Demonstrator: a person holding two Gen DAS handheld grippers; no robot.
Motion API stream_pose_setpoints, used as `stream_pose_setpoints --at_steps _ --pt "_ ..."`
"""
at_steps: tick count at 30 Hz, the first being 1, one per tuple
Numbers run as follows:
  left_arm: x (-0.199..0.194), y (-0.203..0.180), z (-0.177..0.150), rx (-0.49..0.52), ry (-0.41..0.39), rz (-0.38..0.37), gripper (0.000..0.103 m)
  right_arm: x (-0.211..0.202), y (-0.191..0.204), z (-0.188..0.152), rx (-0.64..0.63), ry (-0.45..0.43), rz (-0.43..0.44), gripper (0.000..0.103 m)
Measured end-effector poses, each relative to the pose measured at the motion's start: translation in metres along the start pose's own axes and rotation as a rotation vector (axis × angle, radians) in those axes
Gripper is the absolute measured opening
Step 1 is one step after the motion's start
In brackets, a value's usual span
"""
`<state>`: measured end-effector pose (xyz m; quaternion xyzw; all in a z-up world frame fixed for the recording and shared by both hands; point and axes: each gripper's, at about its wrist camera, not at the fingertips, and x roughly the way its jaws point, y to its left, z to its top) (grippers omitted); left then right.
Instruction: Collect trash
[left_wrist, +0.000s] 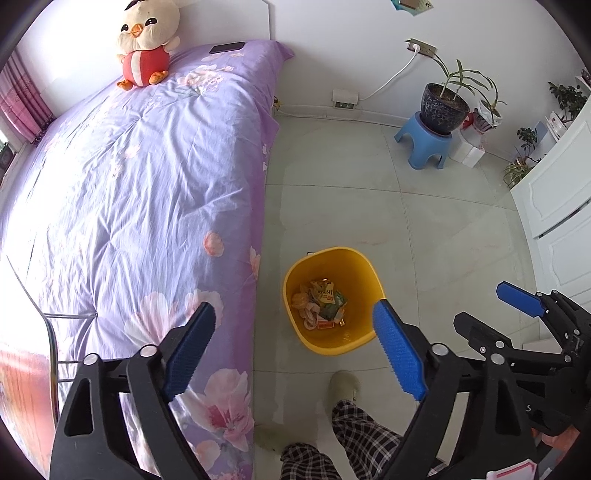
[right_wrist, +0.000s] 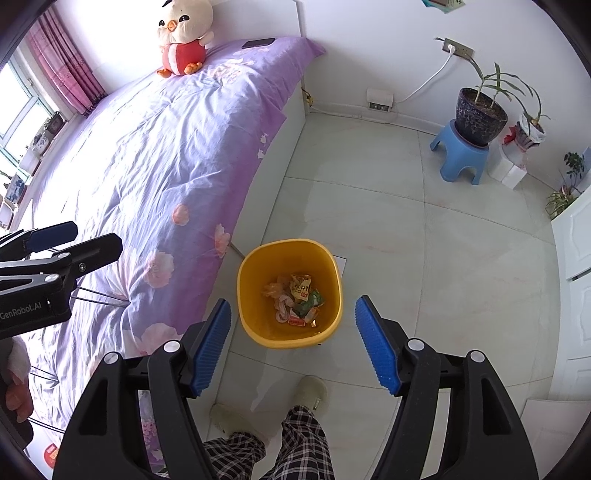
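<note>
A yellow bin (left_wrist: 354, 343) stands on the tiled floor beside the bed; it also shows in the right wrist view (right_wrist: 258, 332). Several snack wrappers (left_wrist: 322, 301) lie in its bottom, also seen in the right wrist view (right_wrist: 297, 299). My left gripper (left_wrist: 295, 350) is open and empty, held high above the bed edge and the bin. My right gripper (right_wrist: 293, 345) is open and empty, high above the bin. The right gripper shows at the right of the left wrist view (left_wrist: 491, 306), and the left gripper at the left of the right wrist view (right_wrist: 92, 240).
A bed with a purple floral quilt (left_wrist: 140, 192) fills the left. A plush chick (left_wrist: 146, 44) and a dark phone (left_wrist: 227, 48) lie at its head. A blue stool (left_wrist: 424, 140) bears a potted plant (left_wrist: 445, 107). White cabinet (left_wrist: 557, 221) at right. My legs and slippers (right_wrist: 310, 395) stand below.
</note>
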<state>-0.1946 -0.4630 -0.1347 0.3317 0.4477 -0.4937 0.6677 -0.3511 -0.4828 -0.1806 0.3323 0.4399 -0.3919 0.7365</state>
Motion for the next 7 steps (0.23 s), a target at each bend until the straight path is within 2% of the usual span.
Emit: stream_pose_setpoints --at_steps 1,4,6,7 --pt "-0.002 0.002 -0.001 -0.011 -0.006 0.003 0.099 -0.001 0.000 0.001 -0.001 -0.005 -0.002 0.078" --pt "-0.008 0.013 -0.003 -0.048 -0.012 0.009 0.098 -0.004 0.004 0.000 -0.011 -0.012 -0.013 0.082" --pt "-0.013 0.023 -0.007 -0.074 -0.012 -0.002 0.098 -0.006 0.007 0.000 -0.025 -0.016 -0.022 0.093" --pt "-0.017 0.029 -0.010 -0.088 -0.014 -0.003 0.098 -0.007 0.009 0.000 -0.034 -0.016 -0.026 0.095"
